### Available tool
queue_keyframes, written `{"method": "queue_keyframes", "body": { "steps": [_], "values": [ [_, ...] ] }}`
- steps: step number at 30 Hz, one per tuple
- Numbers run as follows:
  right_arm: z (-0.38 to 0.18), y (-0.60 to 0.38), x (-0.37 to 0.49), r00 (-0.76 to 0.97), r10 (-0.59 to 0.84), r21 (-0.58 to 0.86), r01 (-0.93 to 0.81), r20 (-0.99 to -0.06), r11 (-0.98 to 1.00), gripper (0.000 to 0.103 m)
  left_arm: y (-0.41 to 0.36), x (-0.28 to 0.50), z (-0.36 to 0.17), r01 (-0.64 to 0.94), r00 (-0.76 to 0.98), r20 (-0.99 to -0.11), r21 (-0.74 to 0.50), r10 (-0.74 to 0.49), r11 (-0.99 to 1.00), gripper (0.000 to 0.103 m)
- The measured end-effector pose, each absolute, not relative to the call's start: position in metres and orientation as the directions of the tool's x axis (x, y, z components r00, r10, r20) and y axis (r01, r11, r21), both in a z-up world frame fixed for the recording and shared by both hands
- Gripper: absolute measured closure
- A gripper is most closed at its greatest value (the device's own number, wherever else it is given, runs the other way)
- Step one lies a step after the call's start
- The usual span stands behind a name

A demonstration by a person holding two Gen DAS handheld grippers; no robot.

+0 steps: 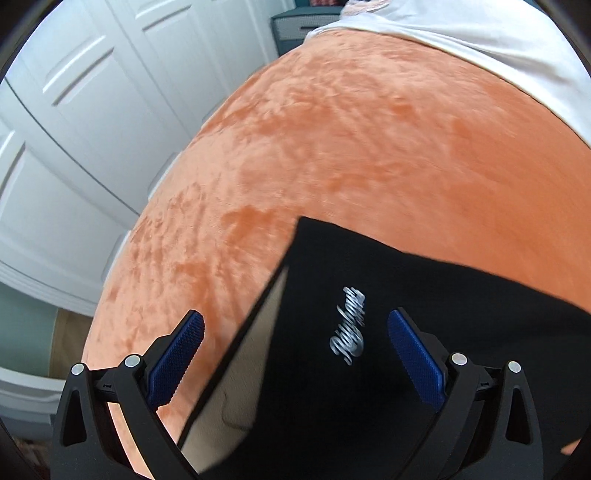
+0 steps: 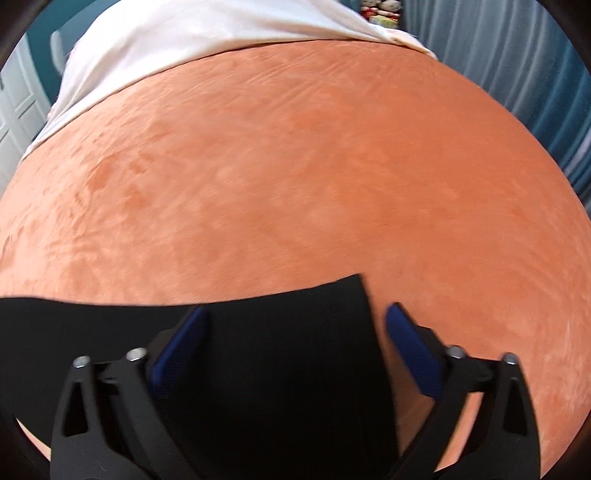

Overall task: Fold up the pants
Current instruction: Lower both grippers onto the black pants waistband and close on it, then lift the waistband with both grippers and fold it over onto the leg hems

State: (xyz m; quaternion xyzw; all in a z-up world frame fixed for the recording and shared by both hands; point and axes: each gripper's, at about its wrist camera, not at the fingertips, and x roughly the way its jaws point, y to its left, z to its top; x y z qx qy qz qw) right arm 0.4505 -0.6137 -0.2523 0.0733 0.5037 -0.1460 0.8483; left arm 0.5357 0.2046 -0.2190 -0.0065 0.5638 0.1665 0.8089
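Black pants (image 1: 424,295) with a silver script logo (image 1: 347,325) lie on an orange blanket (image 1: 369,147). My left gripper (image 1: 295,328) is open, its blue pads (image 1: 177,354) apart on either side of the pants' left edge, where a pale inner side shows. In the right wrist view the pants (image 2: 277,332) lie at the near edge of the blanket (image 2: 295,166), their far right corner between the fingers. My right gripper (image 2: 295,325) is open, its blue pads (image 2: 413,350) apart over that corner. Neither gripper holds cloth.
A white sheet (image 1: 480,37) covers the far end of the bed and also shows in the right wrist view (image 2: 184,33). White panelled closet doors (image 1: 74,110) stand left of the bed. Blue curtains (image 2: 535,74) hang on the right.
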Motion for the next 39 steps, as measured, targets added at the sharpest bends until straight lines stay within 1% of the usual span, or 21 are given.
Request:
{"method": "queue_keyframes", "body": {
  "steps": [2,4,5,7,8,9,10,11,12,14,19,23,25,27,30,32,36,37,38,39],
  "values": [
    [-0.252,-0.612,0.449,0.463,-0.174,-0.020,0.320,-0.869,0.947,0.027,0.212,0.545,-0.225,-0.288,0.293,-0.918,0.181,0.266,0.941,0.005],
    [-0.249,-0.614,0.447,0.476,-0.143,0.020,0.320,-0.868,0.947,0.050,0.214,0.556,-0.229,-0.291,0.291,-0.920,0.177,0.263,0.940,0.005],
    [-0.246,-0.613,0.445,0.476,-0.135,0.030,0.324,-0.869,0.946,0.054,0.213,0.561,-0.230,-0.284,0.298,-0.918,0.177,0.262,0.942,0.005],
    [-0.243,-0.610,0.441,0.477,-0.117,0.046,0.316,-0.871,0.948,0.072,0.209,0.570,-0.236,-0.260,0.289,-0.917,0.201,0.274,0.945,0.006],
    [-0.241,-0.607,0.441,0.476,-0.114,0.046,0.312,-0.872,0.949,0.076,0.206,0.575,-0.240,-0.243,0.279,-0.920,0.211,0.277,0.947,0.009],
    [-0.238,-0.603,0.440,0.478,-0.114,0.043,0.306,-0.871,0.951,0.081,0.204,0.579,-0.243,-0.229,0.276,-0.919,0.223,0.283,0.948,0.017],
    [-0.235,-0.601,0.439,0.482,-0.116,0.042,0.304,-0.869,0.952,0.084,0.203,0.581,-0.243,-0.219,0.277,-0.921,0.217,0.274,0.951,0.043],
    [-0.229,-0.598,0.437,0.489,-0.118,0.042,0.303,-0.864,0.952,0.085,0.202,0.583,-0.244,-0.218,0.272,-0.930,0.193,0.249,0.957,0.063],
    [-0.224,-0.597,0.434,0.497,-0.117,0.046,0.304,-0.860,0.952,0.086,0.204,0.583,-0.241,-0.231,0.268,-0.938,0.157,0.218,0.960,0.078],
    [-0.214,-0.594,0.430,0.512,-0.113,0.060,0.308,-0.851,0.950,0.087,0.205,0.579,-0.230,-0.244,0.304,-0.932,0.124,0.197,0.962,0.080],
    [-0.168,-0.583,0.407,0.584,-0.072,0.114,0.276,-0.809,0.954,0.088,0.209,0.541,-0.176,-0.196,0.435,-0.894,0.026,0.110,0.980,0.080],
    [-0.126,-0.569,0.379,0.642,-0.039,0.144,0.231,-0.766,0.962,0.088,0.212,0.490,-0.126,-0.129,0.514,-0.858,-0.062,0.013,0.990,0.080],
    [-0.102,-0.561,0.356,0.673,-0.023,0.150,0.199,-0.740,0.968,0.088,0.212,0.455,-0.101,-0.084,0.542,-0.840,-0.085,-0.026,0.993,0.080],
    [-0.083,-0.554,0.330,0.695,-0.011,0.152,0.172,-0.719,0.973,0.088,0.210,0.429,-0.086,-0.053,0.552,-0.832,-0.092,-0.047,0.994,0.080],
    [-0.064,-0.546,0.289,0.714,0.001,0.153,0.149,-0.700,0.977,0.088,0.208,0.372,-0.069,0.011,0.550,-0.832,-0.078,-0.072,0.997,0.080],
    [-0.057,-0.540,0.262,0.712,0.000,0.138,0.137,-0.703,0.981,0.088,0.209,0.337,-0.065,0.045,0.546,-0.836,-0.045,-0.062,0.998,0.080],
    [-0.062,-0.533,0.210,0.678,-0.006,0.110,0.128,-0.735,0.986,0.088,0.212,0.284,-0.080,0.086,0.502,-0.865,0.034,-0.013,0.996,0.079],
    [-0.066,-0.531,0.201,0.669,-0.005,0.110,0.131,-0.743,0.985,0.088,0.213,0.275,-0.088,0.083,0.485,-0.875,0.045,-0.001,0.996,0.081],
    [-0.073,-0.529,0.190,0.655,-0.011,0.104,0.136,-0.756,0.985,0.088,0.215,0.267,-0.094,0.078,0.475,-0.880,0.056,0.012,0.995,0.089],
    [-0.078,-0.528,0.184,0.644,-0.016,0.099,0.142,-0.764,0.985,0.088,0.218,0.257,-0.106,0.069,0.462,-0.886,0.090,0.048,0.994,0.089]
  ]
}}
